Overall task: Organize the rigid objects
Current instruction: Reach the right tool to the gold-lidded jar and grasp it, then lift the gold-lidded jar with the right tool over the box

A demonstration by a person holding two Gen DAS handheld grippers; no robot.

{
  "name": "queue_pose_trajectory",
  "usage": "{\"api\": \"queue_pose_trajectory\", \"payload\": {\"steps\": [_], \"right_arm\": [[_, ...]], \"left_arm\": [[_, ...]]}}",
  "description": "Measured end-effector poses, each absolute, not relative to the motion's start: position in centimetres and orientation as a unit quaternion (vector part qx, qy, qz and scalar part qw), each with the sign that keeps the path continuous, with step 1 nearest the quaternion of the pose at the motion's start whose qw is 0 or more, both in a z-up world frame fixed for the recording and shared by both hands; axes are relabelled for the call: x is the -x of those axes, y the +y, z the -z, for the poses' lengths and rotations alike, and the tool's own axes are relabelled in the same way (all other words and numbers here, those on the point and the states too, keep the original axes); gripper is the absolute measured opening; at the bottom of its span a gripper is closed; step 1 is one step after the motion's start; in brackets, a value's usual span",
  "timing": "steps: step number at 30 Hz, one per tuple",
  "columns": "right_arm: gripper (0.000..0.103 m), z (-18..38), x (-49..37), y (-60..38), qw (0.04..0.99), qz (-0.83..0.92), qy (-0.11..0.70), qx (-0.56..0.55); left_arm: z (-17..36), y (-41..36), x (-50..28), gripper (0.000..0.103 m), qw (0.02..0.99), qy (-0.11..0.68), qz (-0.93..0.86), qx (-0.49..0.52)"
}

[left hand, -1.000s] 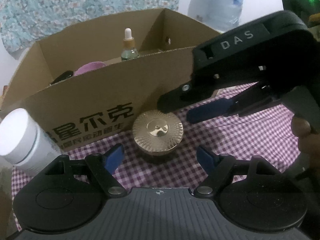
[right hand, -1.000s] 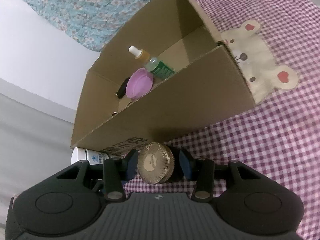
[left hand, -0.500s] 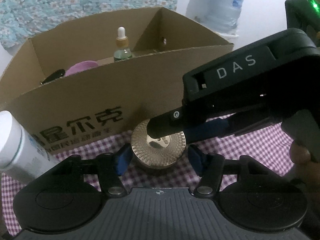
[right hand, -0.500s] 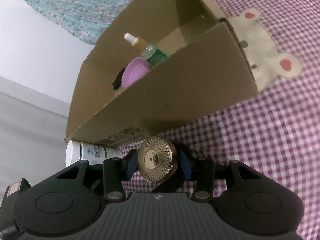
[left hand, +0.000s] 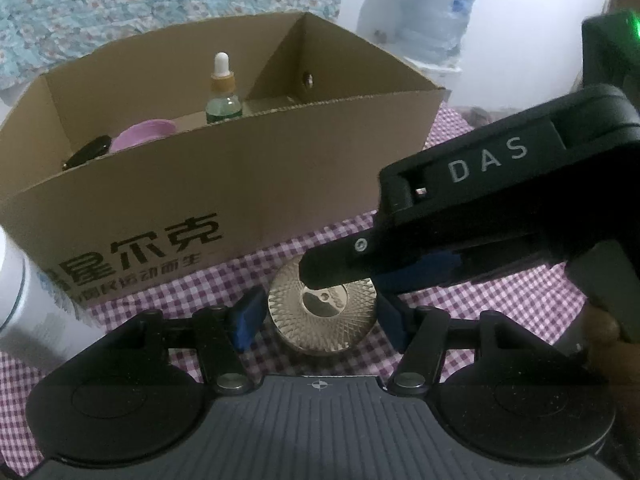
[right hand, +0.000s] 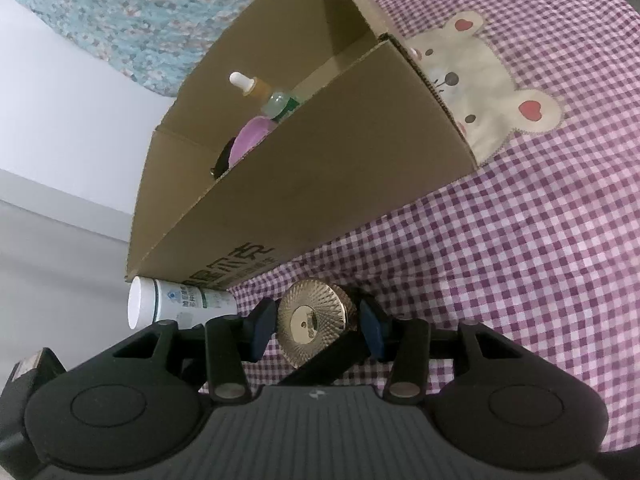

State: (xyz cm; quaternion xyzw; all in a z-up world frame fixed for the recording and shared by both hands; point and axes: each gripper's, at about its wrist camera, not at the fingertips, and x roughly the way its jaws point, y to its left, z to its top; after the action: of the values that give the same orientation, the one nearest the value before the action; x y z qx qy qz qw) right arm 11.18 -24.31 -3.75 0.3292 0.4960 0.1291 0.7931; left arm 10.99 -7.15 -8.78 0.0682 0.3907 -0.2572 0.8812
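The gold jar point(left hand: 323, 312) sits on the checked cloth point(right hand: 520, 240), just in front of the cardboard box point(left hand: 240, 184). We have both grippers on it at once. Our left gripper point(left hand: 318, 318) brackets it with blue pads close on either side, though we cannot tell whether they actually touch. Our right gripper point(right hand: 316, 322) comes in from the right, its pads also flanking the jar; in its own view the pads look near the sides but contact is unclear, partly because the jar hides them.

We judge the task partly done: a dropper bottle point(left hand: 221, 92), a pink lid point(left hand: 142, 140) and a dark item point(left hand: 86, 152) already stand inside the box. Still outside are the jar and a white bottle point(right hand: 180, 304) lying on its side against the box's front corner.

For room, the box's near wall rises right behind the jar, so the jar must go up over that rim. The right half of the box looks free of items. The two grippers crowd each other over the jar, and one likely has to give way.
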Motion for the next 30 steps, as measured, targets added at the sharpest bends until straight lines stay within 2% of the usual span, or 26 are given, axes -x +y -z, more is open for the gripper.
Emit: {"api": "queue_pose_trajectory", "payload": {"steps": [12, 30], "right_arm": [[0.05, 5.1, -11.6, -24.6, 0.787, -0.122, 0.508, -0.328], [0.048, 4.9, -11.5, -24.1, 0.796, -0.138, 0.494, -0.321]], "left_arm": [[9.8, -7.4, -11.4, 0.06, 0.872, 0.41, 0.258, -0.068], [8.7, -7.2, -10.9, 0.055, 0.878, 0.402, 0.252, -0.067]]}}
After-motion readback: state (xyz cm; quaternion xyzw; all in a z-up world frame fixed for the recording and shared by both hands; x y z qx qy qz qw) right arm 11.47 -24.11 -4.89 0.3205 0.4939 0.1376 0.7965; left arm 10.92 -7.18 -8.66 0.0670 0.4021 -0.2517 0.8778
